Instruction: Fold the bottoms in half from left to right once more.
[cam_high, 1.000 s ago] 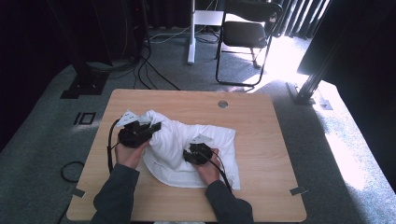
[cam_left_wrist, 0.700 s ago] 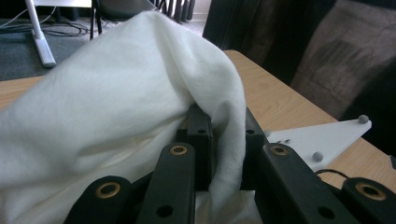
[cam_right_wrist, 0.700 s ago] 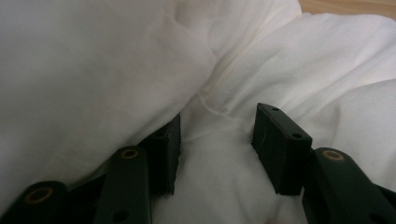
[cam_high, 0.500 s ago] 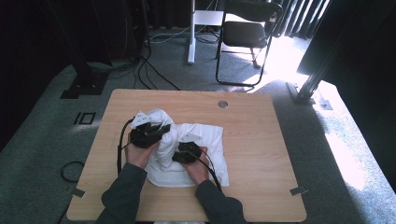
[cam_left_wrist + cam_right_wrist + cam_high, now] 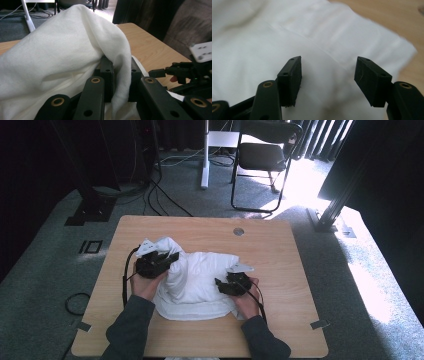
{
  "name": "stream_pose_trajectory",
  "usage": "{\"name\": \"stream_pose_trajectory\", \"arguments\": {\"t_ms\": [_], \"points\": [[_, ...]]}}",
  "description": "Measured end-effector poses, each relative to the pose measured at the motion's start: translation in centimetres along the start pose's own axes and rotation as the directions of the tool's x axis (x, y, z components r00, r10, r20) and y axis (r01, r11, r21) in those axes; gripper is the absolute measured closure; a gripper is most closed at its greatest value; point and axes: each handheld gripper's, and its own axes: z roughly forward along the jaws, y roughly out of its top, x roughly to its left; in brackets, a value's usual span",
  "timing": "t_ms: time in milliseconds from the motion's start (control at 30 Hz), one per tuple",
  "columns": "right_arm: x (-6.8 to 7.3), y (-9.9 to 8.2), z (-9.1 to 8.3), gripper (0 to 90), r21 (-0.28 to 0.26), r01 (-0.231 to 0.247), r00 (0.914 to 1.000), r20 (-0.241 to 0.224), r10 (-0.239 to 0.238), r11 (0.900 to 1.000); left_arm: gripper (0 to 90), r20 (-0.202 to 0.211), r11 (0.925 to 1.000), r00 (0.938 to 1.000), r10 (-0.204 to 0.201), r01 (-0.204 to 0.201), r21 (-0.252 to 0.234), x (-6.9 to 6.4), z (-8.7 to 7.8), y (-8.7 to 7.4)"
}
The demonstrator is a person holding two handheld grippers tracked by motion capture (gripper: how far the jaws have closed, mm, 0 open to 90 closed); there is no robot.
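Wooden surface (image 5: 280,245), white cloth (image 5: 200,280) at centre. Left tongs (image 5: 121,75) pinch a cloth fold; right tongs (image 5: 328,80) gape above it at 4 o'clock. Likely mid-fold: you next close right on cloth.

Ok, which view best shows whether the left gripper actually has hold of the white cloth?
The left gripper view: its jaws close on a fold of the white cloth pinched between them. In the high view the left gripper sits at the cloth's edge, its grip too small to judge. The right gripper view shows cloth beneath the open right gripper.
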Motion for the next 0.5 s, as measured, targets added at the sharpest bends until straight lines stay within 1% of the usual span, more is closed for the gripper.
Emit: {"name": "stream_pose_trajectory", "arguments": {"t_ms": [33,67,100,200,267,367,433,500], "points": [[-0.4,-0.5,0.2,38.0,0.012,-0.019,0.9998,-0.006,0.019,0.9997,81.8,0.003,1.0,1.0,0.002,-0.002,-0.001,-0.1,0.0,0.1],[-0.7,-0.8,0.5,38.0,0.027,-0.029,0.9994,-0.018,0.03,0.9992,81.8,0.006,1.0,1.0,0.002,-0.002,-0.001,-0.2,0.1,0.2],[-0.7,-1.1,0.8,37.9,0.04,-0.033,0.9992,-0.02,0.034,0.9986,81.8,0.011,1.0,0.9999,0.006,-0.006,-0.001,-0.4,0.2,0.3],[-0.3,-1.5,1.6,38.1,0.057,-0.03,0.999,-0.03,0.032,0.9979,81.8,0.021,0.9998,0.9995,0.021,-0.021,0.002,-1.0,0.5,0.6],[-0.3,-1.5,2.0,38.0,0.048,-0.038,0.9983,-0.041,0.04,0.9981,81.8,0.039,0.9996,0.9989,0.028,-0.028,0.003,-1.4,0.7,0.8],[0.0,-1.3,2.2,38.2,0.055,-0.033,0.9985,-0.041,0.035,0.998,81.8,0.065,0.9994,0.9973,0.035,-0.035,-0.003,-2.2,1.2,1.3],[0.2,-1.2,2.4,38.3,0.047,-0.028,0.9987,-0.042,0.03,0.9985,81.9,0.079,0.9991,0.996,0.043,-0.042,-0.006,-2.8,1.5,1.6],[0.7,-1.1,2.7,38.4,0.037,-0.031,0.9986,-0.042,0.032,0.9988,81.9,0.1,0.9991,0.9941,0.042,-0.042,-0.008,-3.3,2.0,1.9]]}}
